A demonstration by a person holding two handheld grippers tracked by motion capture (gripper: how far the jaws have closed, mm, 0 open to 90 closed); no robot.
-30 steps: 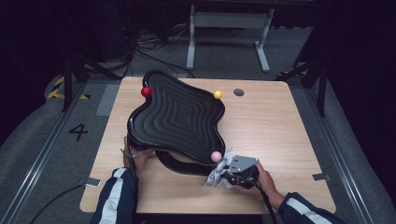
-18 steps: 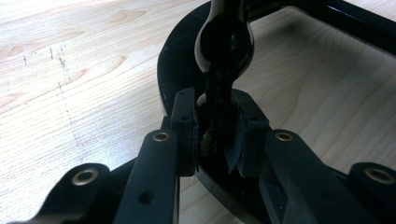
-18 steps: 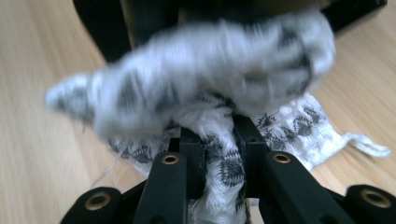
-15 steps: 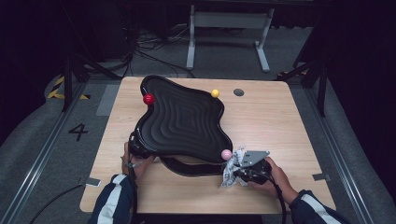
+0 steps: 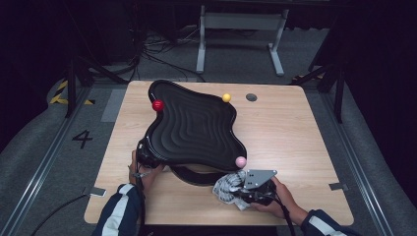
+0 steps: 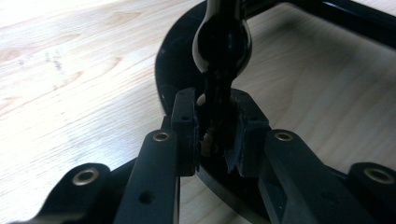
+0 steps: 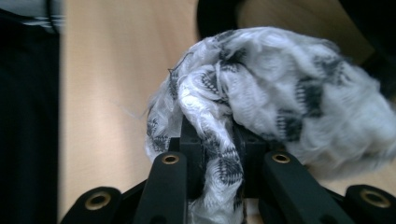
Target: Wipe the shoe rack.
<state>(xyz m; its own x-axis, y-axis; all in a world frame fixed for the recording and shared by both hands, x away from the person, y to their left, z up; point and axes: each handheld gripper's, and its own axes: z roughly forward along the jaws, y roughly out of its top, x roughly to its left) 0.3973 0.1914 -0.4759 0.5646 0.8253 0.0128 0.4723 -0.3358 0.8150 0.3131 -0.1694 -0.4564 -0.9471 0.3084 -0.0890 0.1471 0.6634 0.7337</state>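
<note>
Tray: your left claw (image 5: 143, 156) is clamped on the near-left rim of a black, wavy-edged tray (image 5: 194, 128); its surface is moulded in concentric ripples and looks glossy.
Tray contents: nothing lies loose in the tray's hollow that you can see from the high view.
Tray tilt: the tray sits raised over a dark ring-shaped base (image 5: 196, 174), which shows under its near edge, just beyond your right claw.
Left claw: in the left gripper view your claw (image 6: 215, 130) has both pads pressed on the tray's thin shiny rim (image 6: 222, 51), which rises straight up between them.
Balls: a red ball (image 5: 158, 105) sits at the tray's far-left edge, well beyond your left claw; a yellow ball (image 5: 226, 98) at the far edge; a pink ball (image 5: 240, 162) at the near-right edge, just beyond your right claw.
Right claw: your right claw (image 5: 235, 189) is closed on a bunched white cloth with a black pattern (image 5: 227, 187).
Cloth look: in the right gripper view the cloth (image 7: 261, 98) is fuzzy and crumpled, a fold pinched between the jaws of your claw (image 7: 219, 154) and the bulk ballooning beyond and to the right.
Table: pale wood table (image 5: 295, 137) under everything; a small dark round spot (image 5: 251, 97) lies near the far edge.
</note>
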